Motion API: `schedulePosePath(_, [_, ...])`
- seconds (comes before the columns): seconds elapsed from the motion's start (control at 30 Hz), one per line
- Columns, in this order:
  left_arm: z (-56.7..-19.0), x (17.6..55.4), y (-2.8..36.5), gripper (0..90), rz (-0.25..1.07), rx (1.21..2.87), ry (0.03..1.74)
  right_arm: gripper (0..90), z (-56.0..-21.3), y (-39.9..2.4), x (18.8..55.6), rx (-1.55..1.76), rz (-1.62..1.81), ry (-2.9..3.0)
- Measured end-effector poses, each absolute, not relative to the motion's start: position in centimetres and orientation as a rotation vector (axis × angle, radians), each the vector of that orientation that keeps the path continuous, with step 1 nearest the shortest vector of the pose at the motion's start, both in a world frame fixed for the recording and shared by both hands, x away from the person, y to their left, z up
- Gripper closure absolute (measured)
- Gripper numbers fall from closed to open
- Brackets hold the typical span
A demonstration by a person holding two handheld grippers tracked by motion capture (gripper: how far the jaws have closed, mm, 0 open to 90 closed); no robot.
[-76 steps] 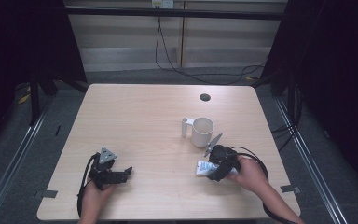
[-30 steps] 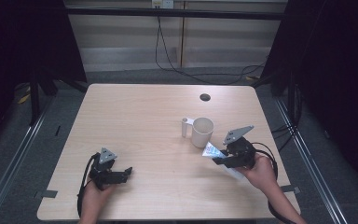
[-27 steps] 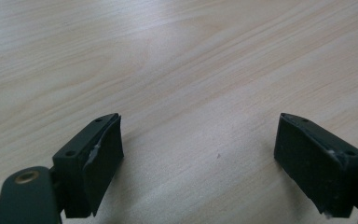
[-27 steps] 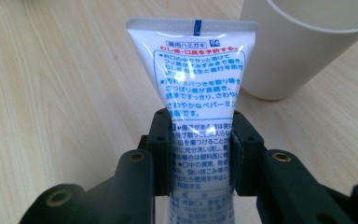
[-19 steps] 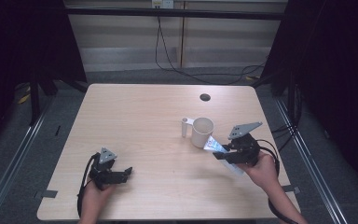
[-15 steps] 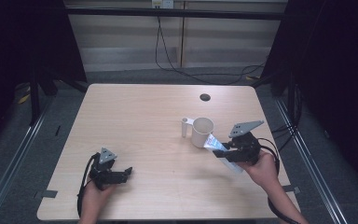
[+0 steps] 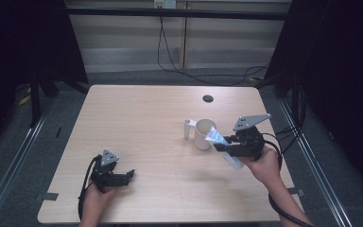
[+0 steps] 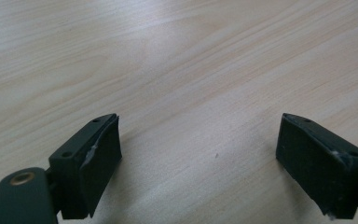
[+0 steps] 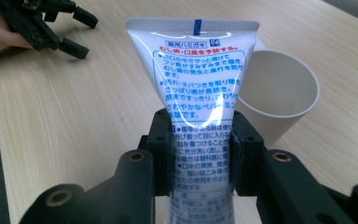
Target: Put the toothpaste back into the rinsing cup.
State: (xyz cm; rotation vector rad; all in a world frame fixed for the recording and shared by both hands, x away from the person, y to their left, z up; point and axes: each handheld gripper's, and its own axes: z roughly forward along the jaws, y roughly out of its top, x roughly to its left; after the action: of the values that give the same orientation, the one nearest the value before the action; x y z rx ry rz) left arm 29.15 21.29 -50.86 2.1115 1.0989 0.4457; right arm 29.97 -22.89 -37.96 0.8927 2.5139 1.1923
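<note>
While the left gripper (image 7: 123, 177) rests wide open on the counter (image 7: 142, 123), a toothpaste tube (image 9: 200, 88) is clamped by the right gripper (image 9: 200, 156), at the cup's (image 9: 279, 93) four o'clock.

My left hand (image 7: 94, 196) rests low at the near left, its forearm coming in from the bottom edge, and the left tongs (image 7: 125, 177) lie level with their jaws spread wide and nothing between them. My right hand (image 7: 264, 163) is raised at the right, forearm angled in from the bottom right; the right tongs (image 9: 200, 149) point forward, jaws clamped.
</note>
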Motion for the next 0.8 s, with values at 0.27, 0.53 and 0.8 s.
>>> schedulePosePath(0.27, [-50.9,29.1,21.2,13.2,0.445,2.107,1.101,67.1,-36.9,-22.8,30.2,0.892,1.234,2.49])
schedulePosePath(0.53, [-50.9,29.2,21.2,13.2,0.444,2.108,1.1,67.1,-35.9,-23.1,30.6,0.922,1.306,2.427])
schedulePosePath(0.8, [-50.9,29.1,21.3,13.2,0.444,2.113,1.098,67.0,-35.2,-23.4,31.5,0.966,1.352,2.346])
